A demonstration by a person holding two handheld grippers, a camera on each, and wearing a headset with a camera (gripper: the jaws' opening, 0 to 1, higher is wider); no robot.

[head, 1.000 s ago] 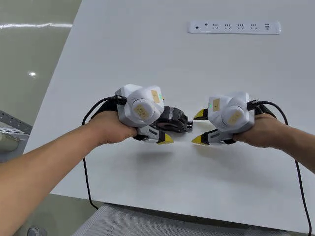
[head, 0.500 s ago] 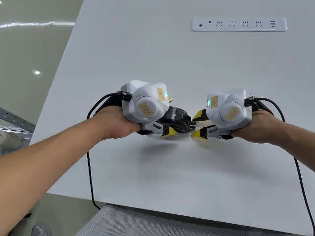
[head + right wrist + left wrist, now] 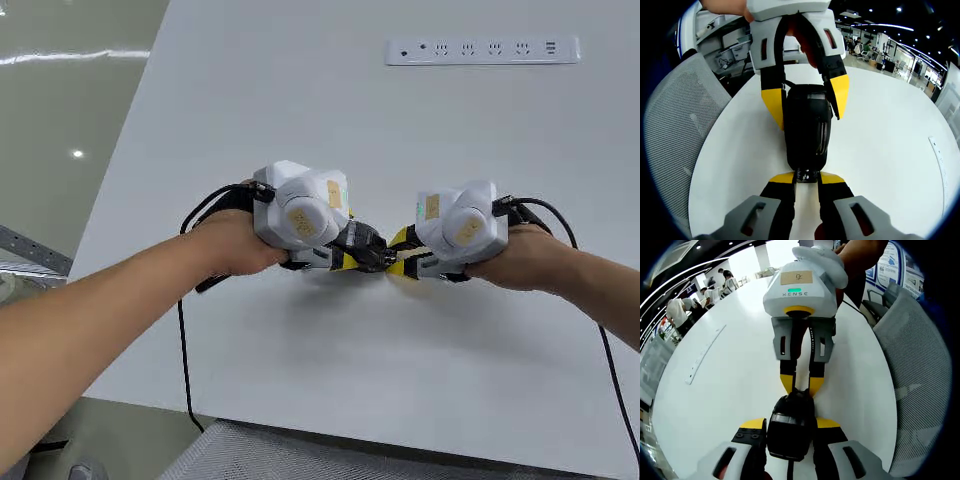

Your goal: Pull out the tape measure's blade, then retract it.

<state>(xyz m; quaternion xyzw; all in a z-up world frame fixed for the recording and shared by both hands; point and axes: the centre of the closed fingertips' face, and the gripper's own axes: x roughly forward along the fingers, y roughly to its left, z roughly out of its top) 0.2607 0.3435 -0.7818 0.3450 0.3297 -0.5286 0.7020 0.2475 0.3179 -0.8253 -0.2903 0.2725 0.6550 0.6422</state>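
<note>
As L tongs (image 3: 790, 423) clamp tape measure (image 3: 807, 132), R tongs (image 3: 807, 176) nip it.

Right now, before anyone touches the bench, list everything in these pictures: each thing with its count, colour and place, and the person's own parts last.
table: one, white, under everything.
power strip: one, white, flat at the table's far side.
tape measure: one, black, between the two grippers.
chair: one, grey mesh, at the table's near edge.
cables: two, black, trailing from the grippers over the near edge.
left gripper: one, white with yellow tips, shut on the tape measure's case.
right gripper: one, white with yellow tips, closed on the case's front end.
hands: two, one round each gripper.
</note>
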